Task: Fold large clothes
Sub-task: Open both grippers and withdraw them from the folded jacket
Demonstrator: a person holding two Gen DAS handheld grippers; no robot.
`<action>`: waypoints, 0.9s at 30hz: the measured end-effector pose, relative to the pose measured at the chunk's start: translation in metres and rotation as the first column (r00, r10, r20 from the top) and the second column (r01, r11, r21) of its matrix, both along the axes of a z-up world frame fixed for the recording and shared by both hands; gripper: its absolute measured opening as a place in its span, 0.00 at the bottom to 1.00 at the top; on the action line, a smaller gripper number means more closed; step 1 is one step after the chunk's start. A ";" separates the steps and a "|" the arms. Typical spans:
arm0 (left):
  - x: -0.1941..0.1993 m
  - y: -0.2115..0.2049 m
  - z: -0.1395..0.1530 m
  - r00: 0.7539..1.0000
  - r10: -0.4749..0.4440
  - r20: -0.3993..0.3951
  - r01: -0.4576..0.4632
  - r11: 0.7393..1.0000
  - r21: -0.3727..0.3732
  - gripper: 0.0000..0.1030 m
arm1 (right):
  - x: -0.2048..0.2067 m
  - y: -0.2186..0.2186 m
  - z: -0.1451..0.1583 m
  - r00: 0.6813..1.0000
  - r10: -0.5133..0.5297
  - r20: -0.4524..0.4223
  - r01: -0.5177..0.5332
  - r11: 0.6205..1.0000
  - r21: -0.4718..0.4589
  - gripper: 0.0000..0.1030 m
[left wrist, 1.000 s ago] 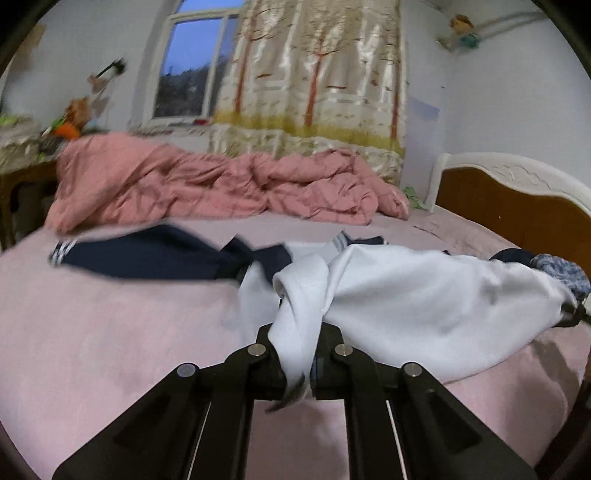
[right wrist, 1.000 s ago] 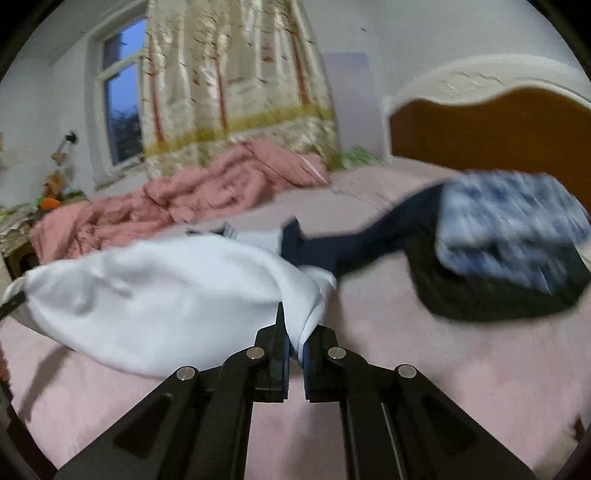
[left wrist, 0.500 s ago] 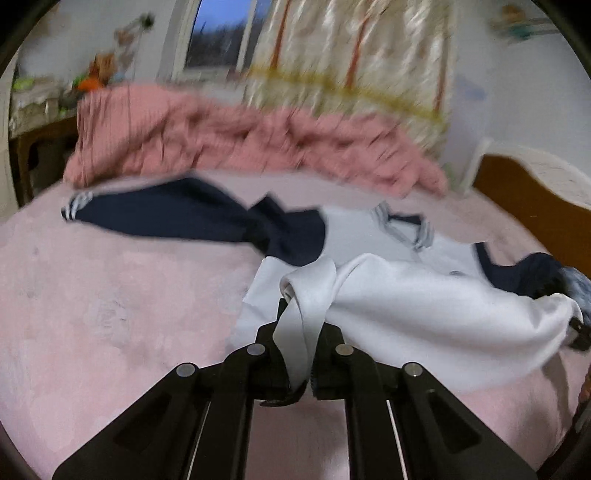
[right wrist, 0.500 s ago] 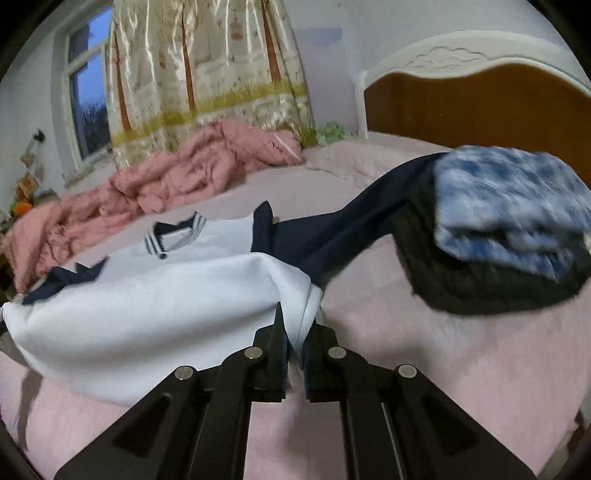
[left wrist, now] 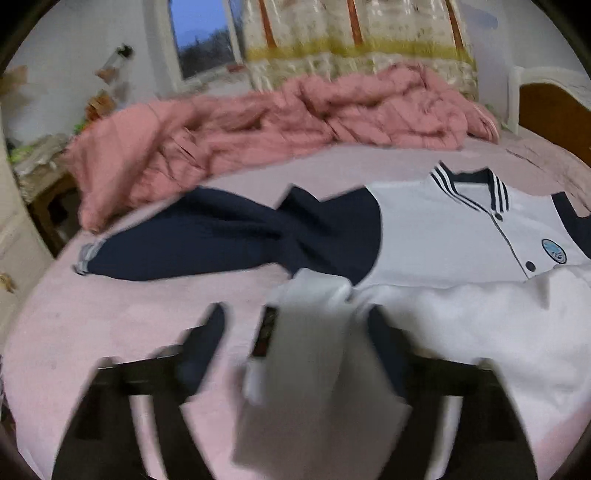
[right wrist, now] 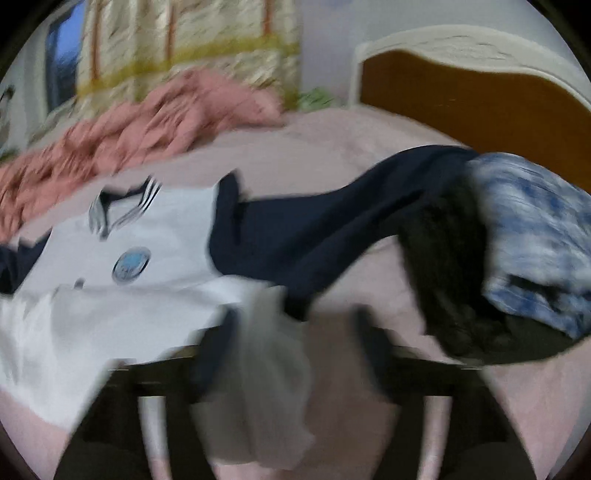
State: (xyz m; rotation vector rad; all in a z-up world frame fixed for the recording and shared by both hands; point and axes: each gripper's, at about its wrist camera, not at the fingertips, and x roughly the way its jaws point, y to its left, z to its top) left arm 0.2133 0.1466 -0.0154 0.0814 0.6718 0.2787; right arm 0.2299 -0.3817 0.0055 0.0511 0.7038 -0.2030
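1. A white-and-navy varsity jacket (left wrist: 443, 236) lies front-up on a pink-sheeted bed (left wrist: 129, 332), its striped collar (left wrist: 465, 184) towards the far edge, where a crumpled pink duvet (left wrist: 277, 122) is heaped.
2. The jacket's lower hem is turned up over its body in a white fold (left wrist: 480, 317) that ends just below the round chest badge (left wrist: 554, 251).
3. The left gripper (left wrist: 295, 325) stands with jaws wide apart, a blurred corner of white cloth (left wrist: 314, 369) draped between them; neither finger can be seen pinching it.
4. The right gripper (right wrist: 295, 325) is likewise spread wide, with a loose bunch of white fabric (right wrist: 266, 376) hanging in the gap.
5. One navy sleeve (left wrist: 207, 240) stretches towards the bed's left edge.
6. The other sleeve (right wrist: 332, 221) runs towards the wooden headboard (right wrist: 461, 96) and reaches a dark garment (right wrist: 443, 266) topped by a blue-and-white patterned one (right wrist: 535, 236).
7. A floral curtain (left wrist: 351, 44) and window (left wrist: 203, 33) stand beyond the bed. Both views are motion-blurred.
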 end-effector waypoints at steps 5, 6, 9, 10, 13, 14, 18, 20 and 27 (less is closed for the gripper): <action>-0.048 -0.019 0.011 0.992 -0.091 0.084 0.087 0.995 0.046 0.92 | -0.028 -0.012 0.016 0.993 0.035 0.108 -0.046 0.994 0.100 0.83; -0.057 -0.023 0.013 0.989 -0.110 0.102 0.108 0.994 0.032 0.94 | -0.031 -0.009 0.018 0.991 0.067 0.115 -0.080 0.991 0.110 0.83; -0.066 -0.030 0.015 0.980 -0.180 0.087 0.188 0.978 -0.088 0.94 | -0.041 0.012 0.018 0.956 0.280 0.084 -0.291 0.938 0.188 0.83; -0.065 -0.031 0.013 0.981 -0.178 0.070 0.186 0.974 -0.127 0.94 | -0.043 0.018 0.013 0.953 0.300 0.041 -0.302 0.933 0.194 0.82; -0.065 -0.027 -0.003 0.987 -0.159 0.027 0.161 0.967 -0.200 0.94 | -0.057 0.020 -0.007 0.969 0.247 -0.015 -0.243 0.959 0.144 0.78; -0.064 -0.026 -0.010 0.990 -0.141 0.010 0.140 0.971 -0.195 0.94 | -0.062 0.017 -0.013 0.975 0.222 -0.028 -0.216 0.968 0.130 0.78; -0.050 -0.015 -0.041 0.992 -0.077 -0.096 0.053 0.971 -0.232 0.94 | -0.064 -0.002 -0.036 0.973 0.200 -0.115 -0.180 0.970 0.166 0.64; -0.048 -0.012 -0.049 0.991 -0.071 -0.112 0.041 0.968 -0.247 0.96 | -0.056 -0.006 -0.051 0.971 0.180 -0.159 -0.162 0.980 0.119 0.34; -0.053 -0.020 -0.051 0.993 -0.060 -0.099 0.040 0.981 -0.191 0.96 | -0.067 -0.050 -0.025 1.000 -0.001 -0.012 0.002 0.997 0.074 0.01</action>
